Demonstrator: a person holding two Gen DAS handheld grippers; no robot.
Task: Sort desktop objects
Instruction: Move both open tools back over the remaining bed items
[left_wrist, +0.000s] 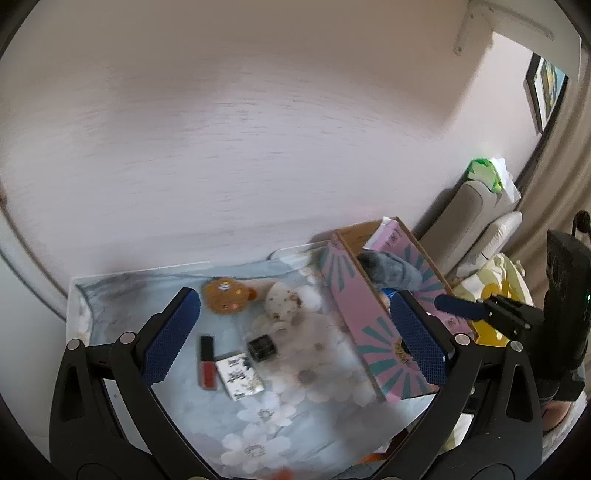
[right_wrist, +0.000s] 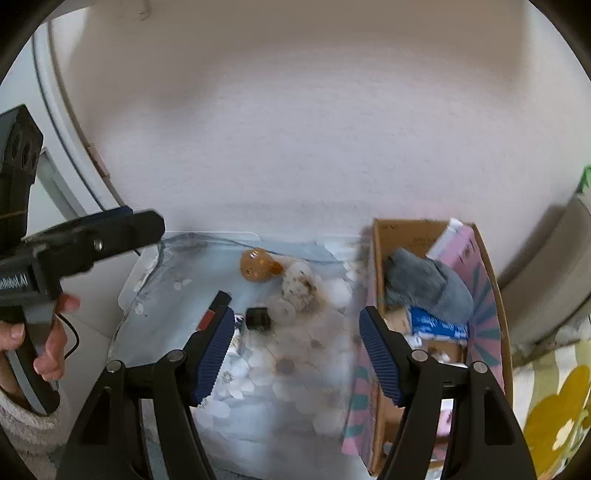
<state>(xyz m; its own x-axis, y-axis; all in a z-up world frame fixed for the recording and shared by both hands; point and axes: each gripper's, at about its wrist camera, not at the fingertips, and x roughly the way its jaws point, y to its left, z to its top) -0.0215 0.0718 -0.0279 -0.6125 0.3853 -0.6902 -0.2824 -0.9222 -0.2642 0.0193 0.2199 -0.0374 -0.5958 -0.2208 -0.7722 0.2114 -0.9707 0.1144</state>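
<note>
On the flowered blue cloth (left_wrist: 295, 417) lie a brown bear-face toy (left_wrist: 227, 297), a speckled white round toy (left_wrist: 284, 301), a red lipstick (left_wrist: 207, 363), a printed white card box (left_wrist: 240, 374) and a small black cube (left_wrist: 262, 347). A pink cardboard box (left_wrist: 364, 332) at the right holds a grey plush (right_wrist: 428, 286) and a blue packet (right_wrist: 439, 326). My left gripper (left_wrist: 295, 328) is open and empty above the cloth. My right gripper (right_wrist: 297, 345) is open and empty, between the cube (right_wrist: 258, 317) and the box (right_wrist: 487, 280).
A pale wall (left_wrist: 258, 129) rises behind the table. A grey sofa (left_wrist: 476, 221) and yellow flowered fabric (right_wrist: 557, 410) lie right of the box. In the right wrist view the left gripper (right_wrist: 110, 230) is held by a hand (right_wrist: 48, 347) at the left.
</note>
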